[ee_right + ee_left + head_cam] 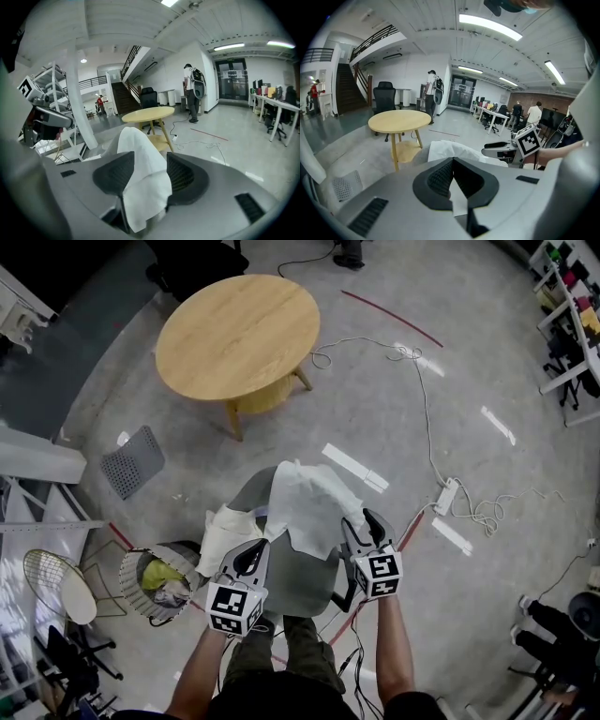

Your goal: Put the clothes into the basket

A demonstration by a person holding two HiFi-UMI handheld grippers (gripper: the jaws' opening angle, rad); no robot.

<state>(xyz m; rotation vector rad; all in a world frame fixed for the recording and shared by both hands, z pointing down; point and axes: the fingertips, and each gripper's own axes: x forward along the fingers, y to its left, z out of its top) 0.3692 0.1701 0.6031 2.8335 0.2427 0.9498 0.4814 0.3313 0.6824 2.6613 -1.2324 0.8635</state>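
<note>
Your left gripper (251, 557) sits at the chair's (300, 582) left edge with its jaws drawn together on a thin edge of the cloth (309, 502). The left gripper view shows a narrow white strip pinched between the ribbed pads.

Your right gripper (367, 526) is at the chair's right edge. Its jaws stand apart with a fold of the same cloth hanging loose between them. In the right gripper view the fabric drapes down through the gap and brushes one pad, but the pads are not pressing on it.

The cloth is white and crumpled. It lies heaped over the top of the chair, between your two grippers, and spills toward the far side. A cream piece (220, 535) hangs off the chair's left side, just beside your left gripper. You cannot tell from here whether it is part of the same garment.

The basket (127, 582) stands on the floor just left of the chair, close to your left forearm. It already holds a yellow item (161, 573) and a grey item (173, 594).

The round table (237, 334) stands beyond the chair, well apart from it. A power strip (447, 495) with a trailing cable lies on the floor to the chair's right. Both your forearms reach in from the near side of the chair.
</note>
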